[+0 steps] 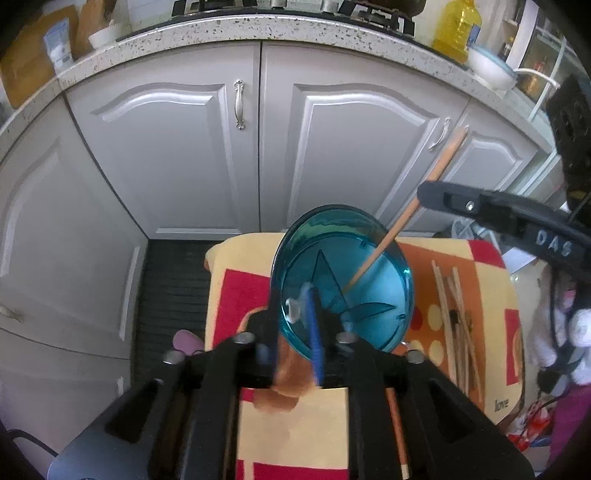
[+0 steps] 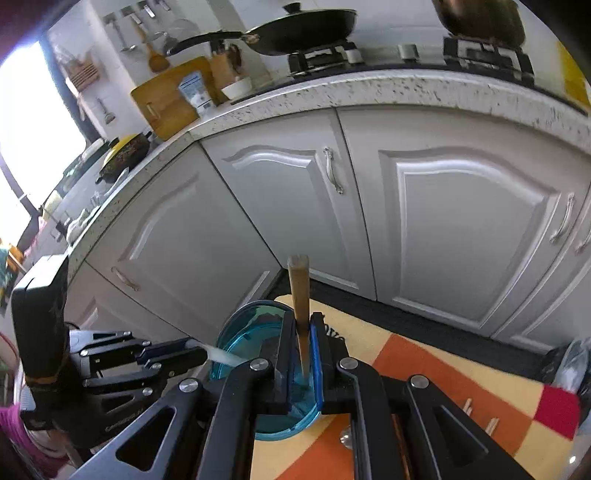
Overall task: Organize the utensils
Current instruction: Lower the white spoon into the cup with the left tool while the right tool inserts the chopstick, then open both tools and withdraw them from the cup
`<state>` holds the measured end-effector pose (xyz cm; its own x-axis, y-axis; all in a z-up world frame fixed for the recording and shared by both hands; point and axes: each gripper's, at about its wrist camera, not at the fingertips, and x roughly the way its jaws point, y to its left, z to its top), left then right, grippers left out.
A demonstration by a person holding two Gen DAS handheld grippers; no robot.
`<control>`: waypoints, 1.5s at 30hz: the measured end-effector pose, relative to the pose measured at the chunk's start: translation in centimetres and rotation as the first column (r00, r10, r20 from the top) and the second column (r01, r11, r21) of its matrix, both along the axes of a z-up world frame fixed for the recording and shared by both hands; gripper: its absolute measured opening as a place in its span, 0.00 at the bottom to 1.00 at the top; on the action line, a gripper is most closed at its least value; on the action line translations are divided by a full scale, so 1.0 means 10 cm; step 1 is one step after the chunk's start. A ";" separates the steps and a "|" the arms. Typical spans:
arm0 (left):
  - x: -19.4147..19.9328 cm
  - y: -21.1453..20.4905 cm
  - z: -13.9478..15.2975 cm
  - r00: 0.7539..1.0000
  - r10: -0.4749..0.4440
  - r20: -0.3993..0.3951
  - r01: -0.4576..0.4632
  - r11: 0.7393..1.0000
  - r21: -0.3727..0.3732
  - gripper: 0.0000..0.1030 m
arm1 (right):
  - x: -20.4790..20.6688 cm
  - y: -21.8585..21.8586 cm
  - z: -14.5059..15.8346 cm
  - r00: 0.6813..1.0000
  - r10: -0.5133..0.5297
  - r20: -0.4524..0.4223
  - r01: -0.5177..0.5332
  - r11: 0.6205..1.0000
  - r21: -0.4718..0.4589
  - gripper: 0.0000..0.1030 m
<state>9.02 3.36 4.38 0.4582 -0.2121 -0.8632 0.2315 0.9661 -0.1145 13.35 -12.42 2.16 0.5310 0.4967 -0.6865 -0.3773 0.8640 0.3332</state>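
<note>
A clear blue cup (image 1: 343,280) is tilted toward me, its rim pinched by my left gripper (image 1: 314,332), which is shut on it. It also shows in the right wrist view (image 2: 243,332). My right gripper (image 2: 301,354) is shut on one wooden chopstick (image 2: 299,295), and its lower tip dips into the cup. In the left wrist view the chopstick (image 1: 406,214) slants down into the cup from the right gripper's finger (image 1: 480,206). Several more chopsticks (image 1: 458,325) lie on the patterned cloth (image 1: 476,266) right of the cup.
Grey cabinet doors (image 1: 166,155) stand close behind the cloth-covered stand, under a speckled counter (image 1: 258,29). A black floor mat (image 1: 170,295) lies to the left. Bags and clutter (image 1: 569,332) sit to the right.
</note>
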 end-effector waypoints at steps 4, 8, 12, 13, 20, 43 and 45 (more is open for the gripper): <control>-0.02 0.06 0.07 1.000 0.014 0.002 -0.014 0.999 -0.047 0.35 | -0.07 -0.03 0.03 1.000 -0.006 0.018 0.006 1.000 -0.011 0.14; -0.12 0.07 0.17 0.999 0.024 0.030 -0.023 0.999 -0.050 0.35 | -0.18 -0.12 0.05 1.000 -0.025 0.013 0.025 1.000 0.018 0.45; -0.27 0.02 0.28 0.998 0.022 0.061 -0.019 0.999 -0.049 0.35 | -0.28 -0.21 0.00 0.999 -0.054 -0.009 0.054 0.998 0.023 0.45; -0.32 0.00 0.32 0.997 0.024 0.079 -0.021 0.999 -0.044 0.35 | -0.32 -0.23 0.00 0.998 -0.060 -0.007 0.060 0.998 0.024 0.45; -0.58 -0.14 0.45 0.990 0.029 0.141 -0.022 0.999 -0.047 0.35 | -0.79 -0.35 0.13 0.990 -0.128 0.058 0.128 0.992 0.006 0.45; -1.24 -1.08 0.59 0.964 -0.116 0.240 0.129 0.991 -0.039 0.36 | -2.23 -0.92 0.36 0.905 -0.355 0.233 0.380 0.923 -0.069 0.61; -1.25 -1.14 0.59 0.963 -0.127 0.238 0.140 0.989 -0.039 0.36 | -2.28 -0.99 0.35 0.902 -0.368 0.226 0.391 0.918 -0.062 0.61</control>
<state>-3.47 -8.04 10.26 0.6102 -0.3297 -0.7204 0.3849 0.9181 -0.0941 -9.42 -22.31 5.70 0.7999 0.1614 -0.5780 -0.0645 0.9807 0.1846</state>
